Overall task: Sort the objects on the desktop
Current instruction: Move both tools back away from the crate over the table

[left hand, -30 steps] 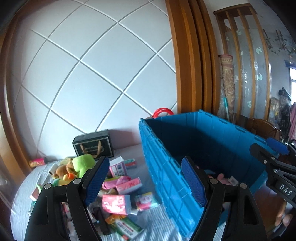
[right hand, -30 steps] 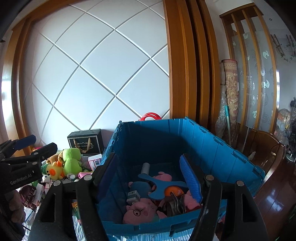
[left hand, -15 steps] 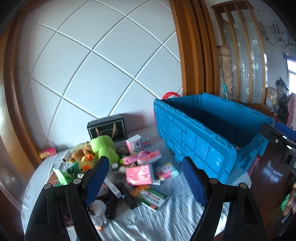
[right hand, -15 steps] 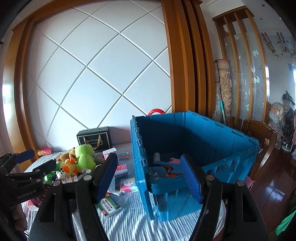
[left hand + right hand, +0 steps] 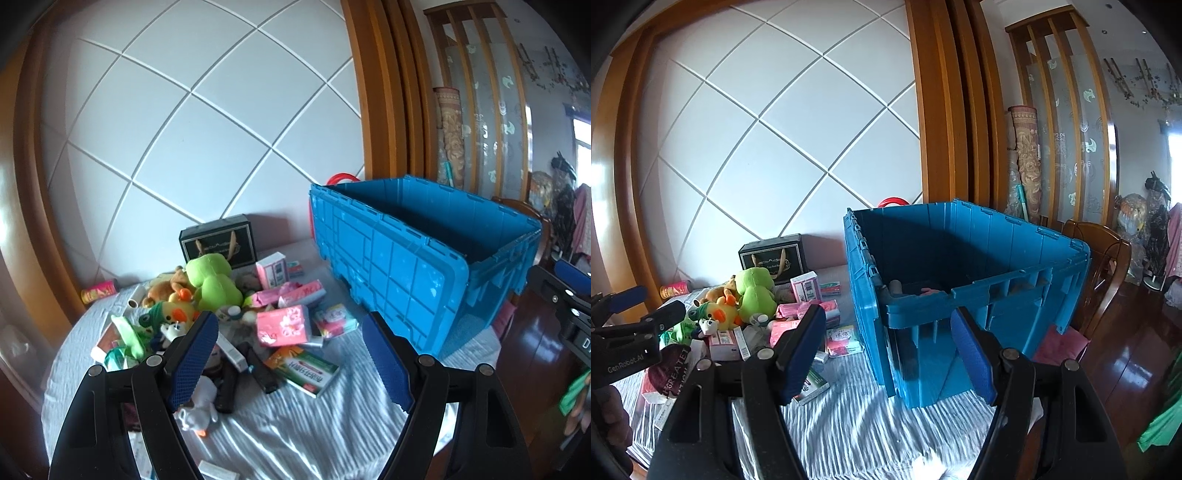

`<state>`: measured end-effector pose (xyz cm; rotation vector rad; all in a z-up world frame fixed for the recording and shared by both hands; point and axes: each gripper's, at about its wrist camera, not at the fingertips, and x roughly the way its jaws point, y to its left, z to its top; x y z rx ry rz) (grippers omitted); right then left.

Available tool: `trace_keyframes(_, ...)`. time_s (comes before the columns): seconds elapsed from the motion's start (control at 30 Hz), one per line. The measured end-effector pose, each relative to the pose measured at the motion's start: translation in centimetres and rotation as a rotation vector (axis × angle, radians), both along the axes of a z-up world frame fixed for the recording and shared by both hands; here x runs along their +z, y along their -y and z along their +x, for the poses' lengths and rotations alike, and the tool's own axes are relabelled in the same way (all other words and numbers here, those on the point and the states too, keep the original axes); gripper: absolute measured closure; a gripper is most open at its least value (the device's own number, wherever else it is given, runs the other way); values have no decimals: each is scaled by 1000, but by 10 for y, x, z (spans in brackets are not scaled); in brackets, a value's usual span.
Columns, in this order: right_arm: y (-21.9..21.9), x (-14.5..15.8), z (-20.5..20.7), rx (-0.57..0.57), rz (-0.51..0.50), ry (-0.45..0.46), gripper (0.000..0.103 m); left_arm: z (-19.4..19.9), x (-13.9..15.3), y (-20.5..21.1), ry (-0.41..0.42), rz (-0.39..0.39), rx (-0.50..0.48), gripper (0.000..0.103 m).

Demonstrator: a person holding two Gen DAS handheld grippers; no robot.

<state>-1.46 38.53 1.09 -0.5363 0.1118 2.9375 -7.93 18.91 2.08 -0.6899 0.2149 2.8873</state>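
The left gripper (image 5: 291, 354) and right gripper (image 5: 888, 354) both hover with jaws apart and nothing between them. Beyond them on the bench (image 5: 295, 435), left of the blue crate (image 5: 410, 273), lies a heap: a green box (image 5: 303, 371), pink packets (image 5: 282, 325), a green plush toy (image 5: 212, 282), then a black box (image 5: 218, 242).

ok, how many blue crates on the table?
1: the blue crate stands at the table's right end, beside the pile of toys and packets. No second crate shows in either view.
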Motion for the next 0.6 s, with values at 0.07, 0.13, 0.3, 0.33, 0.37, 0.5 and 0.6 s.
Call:
trace_keyframes(0.07,-3,1,3,-7,3,-3,33,1,0,-5,0,-5,-9,22)
trace_keyframes(0.13,-6,1,5,-14,1,-2,33,2,1,-9,-1,-10,-17,22)
trace_keyframes(0.3,-15,1,7,-28,-11,5,33,4,5,-15,-6,-10,-31,22)
trace_keyframes(0.33,-16,2,8,-30,-12,4,33,4,6,-17,-6,-10,-36,22)
trace_keyframes(0.37,-17,2,8,-31,-15,3,33,4,6,-18,-6,-9,-41,22)
trace_keyframes(0.5,-18,5,7,-31,-20,-3,33,6,6,-21,-25,-16,-64,22)
trace_keyframes(0.6,-19,8,8,-34,-17,-10,33,8,9,-22,-41,-15,-67,22)
